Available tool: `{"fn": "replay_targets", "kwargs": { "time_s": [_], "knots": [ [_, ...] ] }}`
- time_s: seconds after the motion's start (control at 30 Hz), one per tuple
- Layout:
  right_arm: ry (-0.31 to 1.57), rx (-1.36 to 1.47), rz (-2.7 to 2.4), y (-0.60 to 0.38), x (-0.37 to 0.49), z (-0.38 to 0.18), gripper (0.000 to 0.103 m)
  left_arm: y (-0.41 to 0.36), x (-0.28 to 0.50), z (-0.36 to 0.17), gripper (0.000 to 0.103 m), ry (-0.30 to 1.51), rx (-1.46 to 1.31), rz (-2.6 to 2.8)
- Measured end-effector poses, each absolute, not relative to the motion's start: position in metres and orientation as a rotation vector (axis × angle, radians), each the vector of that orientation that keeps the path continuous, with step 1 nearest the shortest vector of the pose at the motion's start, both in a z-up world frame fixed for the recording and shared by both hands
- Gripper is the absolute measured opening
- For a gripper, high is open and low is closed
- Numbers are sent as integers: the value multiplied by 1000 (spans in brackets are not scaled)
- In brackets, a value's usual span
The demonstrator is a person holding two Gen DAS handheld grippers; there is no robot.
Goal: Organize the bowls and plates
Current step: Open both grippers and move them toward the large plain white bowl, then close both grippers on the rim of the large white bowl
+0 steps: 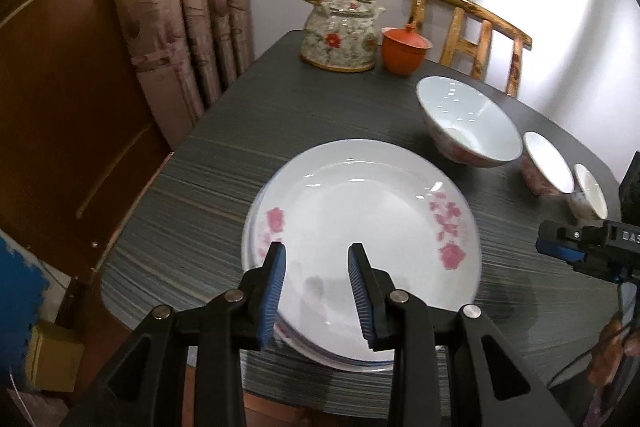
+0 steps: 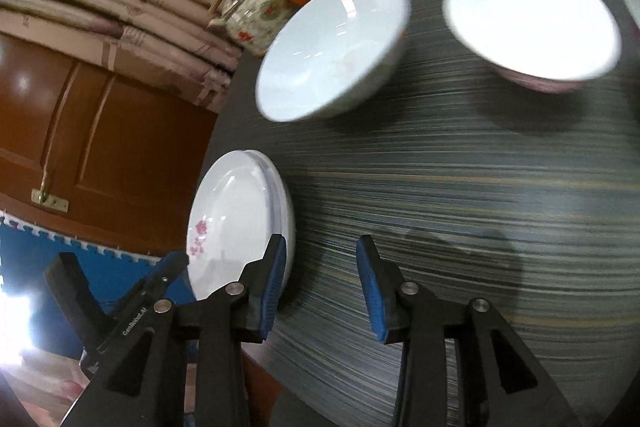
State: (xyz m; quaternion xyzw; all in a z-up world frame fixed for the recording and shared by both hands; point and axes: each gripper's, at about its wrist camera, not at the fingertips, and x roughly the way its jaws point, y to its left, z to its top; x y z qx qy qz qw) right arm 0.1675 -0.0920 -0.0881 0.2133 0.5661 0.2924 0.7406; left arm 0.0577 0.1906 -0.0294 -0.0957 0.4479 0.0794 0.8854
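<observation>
Your left gripper sits at the bottom centre of the left wrist view, its blue pads spread apart with nothing pinched between them. It hovers over the near rim of the stack of plates, which fills the middle of that frame; I cannot tell whether the pads touch the china. The top plate is white with pink flowers on its left and right sides, and a second rim shows just beneath it along the left edge.

To the upper right of the plates stands the large bowl, upright and pale inside. Just right of it comes the middle bowl, and beyond that the small bowl, the three running in a line toward the right edge of the frame. All of them rest on the dark striped table.

Your right gripper is at the bottom centre of the right wrist view, its jaws parted and empty, above bare tabletop. Its left pad stands just beside the right edge of the plate stack, at the lower left of that frame. The large bowl is in the upper middle and the middle bowl in the upper right, both blurred.

At the far end of the table, top centre of the left view, a flowered teapot stands beside an orange lidded cup. A wooden chair stands behind them at the upper right.
</observation>
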Motion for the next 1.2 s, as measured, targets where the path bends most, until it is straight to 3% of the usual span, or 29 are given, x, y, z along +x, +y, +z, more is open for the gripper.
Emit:
{"fn": "replay_targets", "kwargs": {
  "time_s": [0.23,0.53,0.73,1.2],
  "knots": [
    [1176,569,579,-130,175,-78,36,180,82,-11,37,939,-310,17],
    [1177,746,534,-136,214,-70,36,178,185,4,41,1002,-381,-73],
    [1185,765,496,-128,239,-74,48,180,239,-12,42,1060,-396,-104],
    [1251,802,463,-107,269,-101,49,174,302,-62,42,1169,-389,-185]
  ]
}}
